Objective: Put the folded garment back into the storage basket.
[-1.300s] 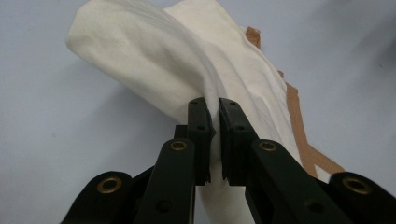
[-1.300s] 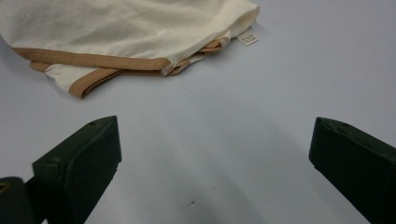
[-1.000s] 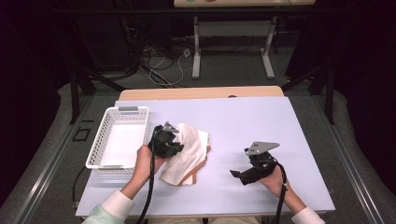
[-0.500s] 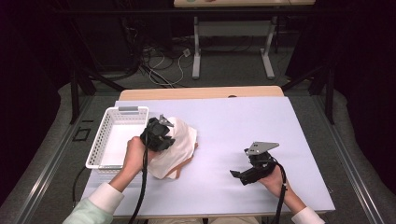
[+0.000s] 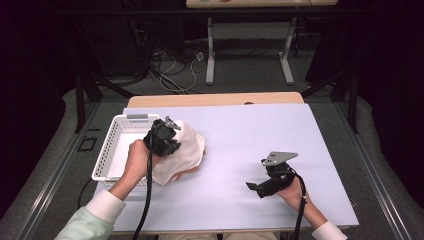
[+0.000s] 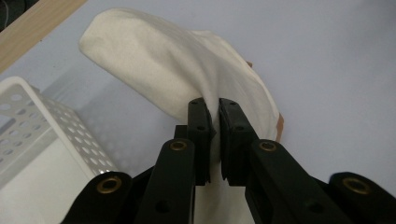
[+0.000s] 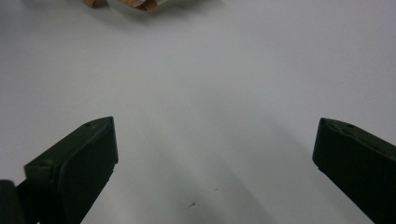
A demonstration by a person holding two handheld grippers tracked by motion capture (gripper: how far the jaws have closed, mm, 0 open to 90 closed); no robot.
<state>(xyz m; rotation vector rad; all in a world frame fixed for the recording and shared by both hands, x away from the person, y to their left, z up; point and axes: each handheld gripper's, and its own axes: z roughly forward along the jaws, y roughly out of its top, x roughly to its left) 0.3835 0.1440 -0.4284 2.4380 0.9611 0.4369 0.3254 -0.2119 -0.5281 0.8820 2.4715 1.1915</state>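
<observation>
Cream-white cloth [image 5: 186, 150], soft and folded over itself, hangs lifted off the pale lilac tabletop [image 5: 260, 135], pinched in the left hand-held gripper [image 5: 170, 131] just right of a white perforated plastic basket [image 5: 116, 145]. That basket sits at the left edge of the tabletop, its near wall partly covered by the person's left hand [image 5: 136, 156], which comes up from a pale green sleeve with a white cuff [image 5: 95, 215]. In the left gripper view the two black jaws stand nearly together with a fold of the cloth [image 6: 187, 70] pressed between their pads, the rest of the fabric billowing away above them and a sliver of tan material showing at its right edge. Well apart, toward the right of the tabletop, the right hand-held gripper [image 5: 256, 188] rests low over bare surface with a grey three-cornered plate on top; in the right gripper view its jaws stand wide apart with nothing between them.
</observation>
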